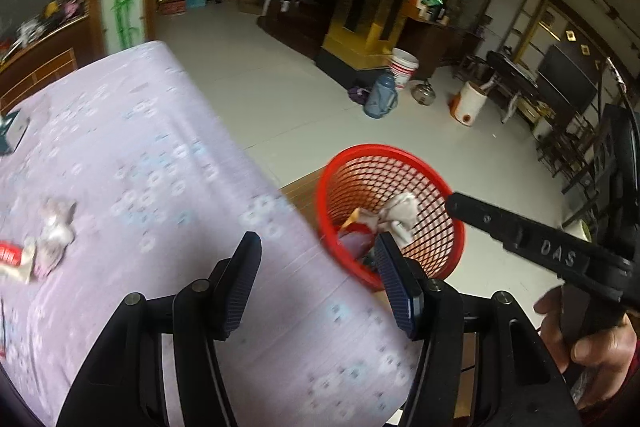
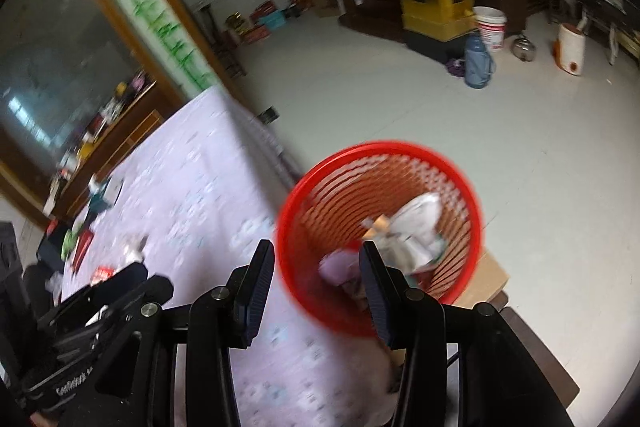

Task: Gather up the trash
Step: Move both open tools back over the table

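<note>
While jaws gape: trash in red basket [image 2: 380, 163].

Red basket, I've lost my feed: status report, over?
Left gripper open, empty. Right gripper open, empty. Red basket beside table, already holds crumpled trash. More wrappers on tablecloth; nothing in the way.

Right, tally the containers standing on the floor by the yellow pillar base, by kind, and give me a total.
White bucket: 1
Blue thermos flask: 1
Metal kettle: 1
White and orange cylindrical container: 1
Total: 4
</note>
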{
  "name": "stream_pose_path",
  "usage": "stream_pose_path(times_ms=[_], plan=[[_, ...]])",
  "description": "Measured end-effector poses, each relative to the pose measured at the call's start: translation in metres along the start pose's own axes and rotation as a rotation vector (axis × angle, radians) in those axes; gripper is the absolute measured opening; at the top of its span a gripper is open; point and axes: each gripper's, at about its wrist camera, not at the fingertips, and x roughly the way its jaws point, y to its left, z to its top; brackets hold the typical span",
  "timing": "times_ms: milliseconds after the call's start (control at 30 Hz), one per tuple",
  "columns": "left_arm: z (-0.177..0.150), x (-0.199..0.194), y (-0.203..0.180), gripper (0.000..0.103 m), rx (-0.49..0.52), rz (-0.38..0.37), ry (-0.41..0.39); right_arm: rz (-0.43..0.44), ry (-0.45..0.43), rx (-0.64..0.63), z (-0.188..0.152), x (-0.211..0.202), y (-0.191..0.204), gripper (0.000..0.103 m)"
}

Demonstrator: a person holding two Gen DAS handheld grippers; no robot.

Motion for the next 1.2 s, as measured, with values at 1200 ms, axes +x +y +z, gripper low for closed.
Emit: stream_pose_path(times_ms=[1200], plan=[[-0.154,-0.169,0.334,0.057,-0.4,0.465,-0.022,0.17,0.23,-0.301,-0.109,0.06,0.216,0.048]])
